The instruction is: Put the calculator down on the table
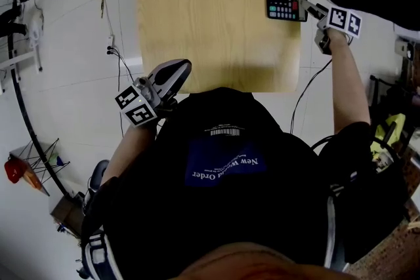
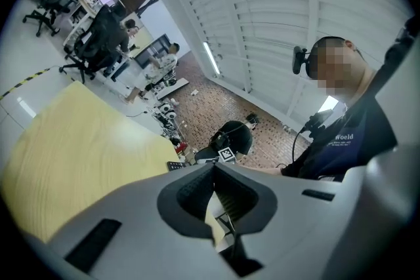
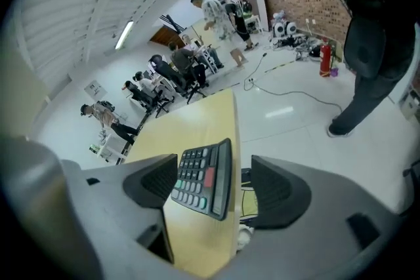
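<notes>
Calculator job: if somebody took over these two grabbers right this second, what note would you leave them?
Left gripper: jaws together, nothing in them, held by the near left corner of the table.
Right gripper: jaws wide apart, gripping nothing. The calculator shows between them, but the pads do not press on it.
Calculator: lying keys up on the table, close to its right edge, toward the far corner.
Done: the calculator looks set down and let go.
Left: probably only drawing the right gripper clear without nudging the calculator off the edge.
</notes>
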`<action>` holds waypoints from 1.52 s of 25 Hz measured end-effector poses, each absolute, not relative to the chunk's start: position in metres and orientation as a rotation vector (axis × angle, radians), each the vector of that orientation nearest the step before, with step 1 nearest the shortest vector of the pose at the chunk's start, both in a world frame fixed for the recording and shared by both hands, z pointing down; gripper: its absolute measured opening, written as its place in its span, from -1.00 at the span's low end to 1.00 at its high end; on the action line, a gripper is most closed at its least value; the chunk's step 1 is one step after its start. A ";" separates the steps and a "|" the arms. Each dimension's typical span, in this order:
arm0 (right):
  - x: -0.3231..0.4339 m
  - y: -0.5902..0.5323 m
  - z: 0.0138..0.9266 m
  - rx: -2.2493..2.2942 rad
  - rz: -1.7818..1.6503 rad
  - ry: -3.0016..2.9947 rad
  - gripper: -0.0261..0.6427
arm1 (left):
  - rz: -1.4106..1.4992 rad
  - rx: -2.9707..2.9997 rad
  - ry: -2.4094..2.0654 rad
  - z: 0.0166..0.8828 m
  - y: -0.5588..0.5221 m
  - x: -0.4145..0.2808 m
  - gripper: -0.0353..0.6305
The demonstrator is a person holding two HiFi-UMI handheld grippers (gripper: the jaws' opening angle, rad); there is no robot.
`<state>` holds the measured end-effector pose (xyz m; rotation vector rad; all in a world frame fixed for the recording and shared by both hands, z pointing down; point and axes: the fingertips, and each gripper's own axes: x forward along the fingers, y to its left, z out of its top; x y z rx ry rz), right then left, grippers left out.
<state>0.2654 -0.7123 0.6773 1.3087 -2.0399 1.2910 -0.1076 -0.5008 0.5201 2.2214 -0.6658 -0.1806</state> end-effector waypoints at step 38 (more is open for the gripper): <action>0.062 -0.538 0.403 0.735 0.719 -2.988 -0.96 | -0.385 2.607 -0.795 0.379 -0.504 -0.144 -0.88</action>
